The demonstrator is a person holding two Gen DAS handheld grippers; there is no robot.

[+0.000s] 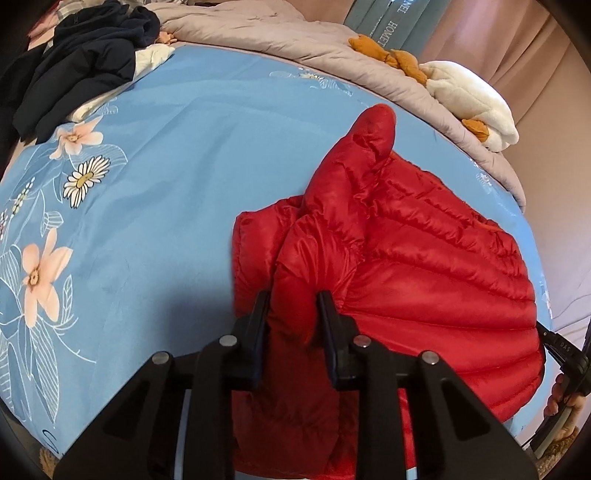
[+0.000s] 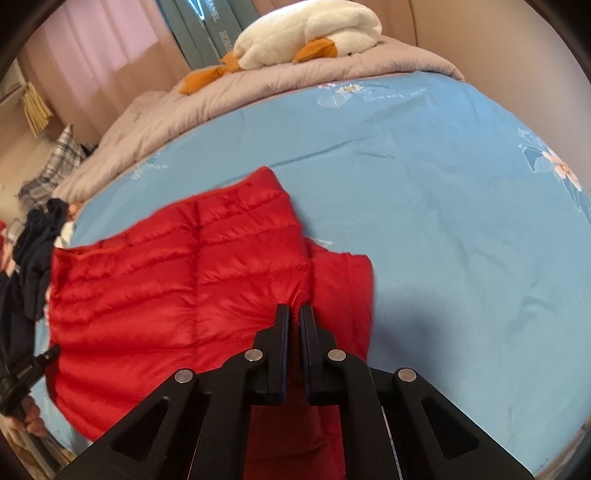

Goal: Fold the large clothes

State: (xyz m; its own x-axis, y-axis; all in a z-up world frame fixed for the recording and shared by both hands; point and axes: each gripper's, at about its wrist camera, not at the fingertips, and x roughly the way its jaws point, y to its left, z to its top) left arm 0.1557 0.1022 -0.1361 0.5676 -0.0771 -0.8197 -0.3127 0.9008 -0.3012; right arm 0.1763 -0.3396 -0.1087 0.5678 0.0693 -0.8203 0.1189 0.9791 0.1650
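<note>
The red quilted down jacket lies on the blue floral bedsheet, toward the near edge of the bed, with one sleeve pointing to 12 o'clock in the left wrist view.

**Gripper state**
- The left gripper is clamped on a thick bunch of the jacket fabric; its jaws stand moderately apart around the padding.
- The right gripper is pinched on a thin gather of the jacket near the seam; its jaws stand almost closed.

**Step in hand (judged):** folding a side panel or the near edge of the jacket over its body.

**Procedure notes**
1. Lift both grips together so that the edge stays level and no diagonal crease forms.
2. Carry the fabric toward 12 o'clock, low over the sheet; the slick shell probably slides easily.
3. Lay the sleeve flat onto the body before closing the fold.
4. Press out trapped air, since the padding will likely spring back.

**Surroundings:** the dark navy garment pile sits at 10 o'clock and the white plush duck rests on the grey quilt at 12 o'clock; both are well apart from the jacket.
</note>
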